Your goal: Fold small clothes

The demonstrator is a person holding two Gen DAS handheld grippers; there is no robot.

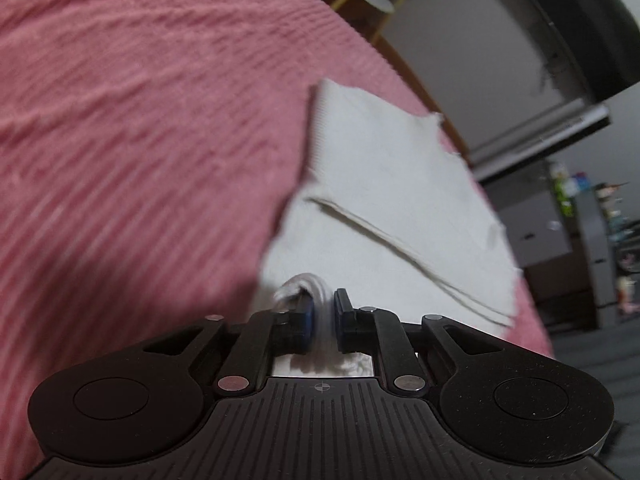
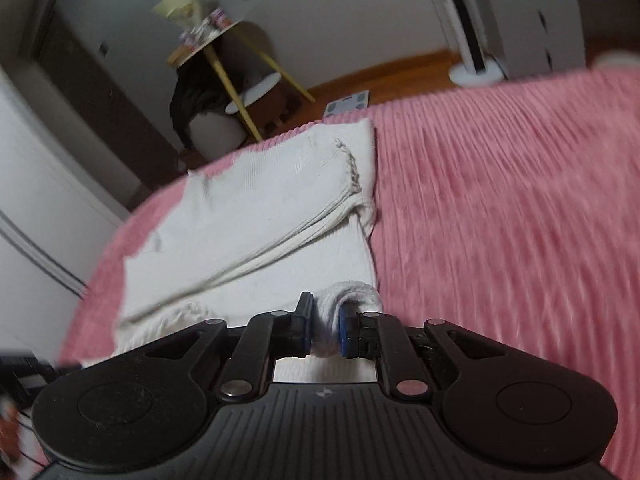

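Note:
A small white knitted garment (image 1: 384, 184) lies partly folded on a pink ribbed blanket (image 1: 140, 140). In the left wrist view my left gripper (image 1: 323, 312) is shut on a bunched near edge of the garment, with white cloth squeezed between the blue pads. In the right wrist view the same white garment (image 2: 264, 216) spreads ahead, a folded layer with a hem running across it. My right gripper (image 2: 325, 320) is shut on another bunch of its near edge, close to the garment's right side. Both views are blurred by motion.
The pink blanket (image 2: 500, 200) covers a bed that ends just past the garment. Beyond the edge stand a small round table with yellow legs (image 2: 236, 80), a white fan base (image 2: 476, 72), a grey cabinet (image 2: 532, 20) and a wooden floor.

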